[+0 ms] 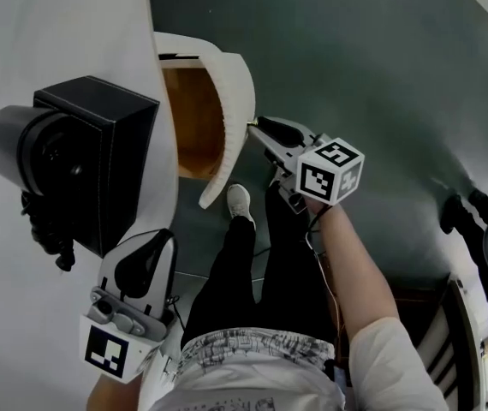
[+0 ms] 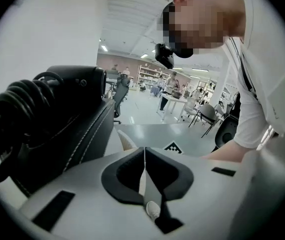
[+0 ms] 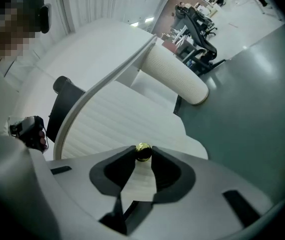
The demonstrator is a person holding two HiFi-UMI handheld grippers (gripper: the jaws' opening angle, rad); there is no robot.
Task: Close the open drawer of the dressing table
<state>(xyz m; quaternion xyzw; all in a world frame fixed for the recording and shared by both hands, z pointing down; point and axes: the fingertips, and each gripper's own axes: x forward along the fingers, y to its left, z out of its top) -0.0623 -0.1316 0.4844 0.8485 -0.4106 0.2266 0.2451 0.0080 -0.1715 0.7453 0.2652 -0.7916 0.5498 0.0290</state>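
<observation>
The right gripper (image 3: 142, 155) pinches the gold knob (image 3: 143, 150) on the open drawer (image 1: 231, 92), while the left gripper (image 2: 144, 156), well back from the drawer, has its fingers pressed together.

One drawer (image 1: 237, 101), one gold knob (image 3: 142, 153), one black case (image 1: 107, 161), two grippers, left gripper (image 2: 144, 153) and right gripper (image 1: 257, 125)

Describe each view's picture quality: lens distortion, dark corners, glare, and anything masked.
Head view: wide-angle, stretched toward the edges; even light, the wooden inside of the drawer shows clearly. Left gripper view: fisheye circle with black corners, a mosaic patch laid over the person's face. Right gripper view: same dark rim; the gold knob glints and looks sharp.
</observation>
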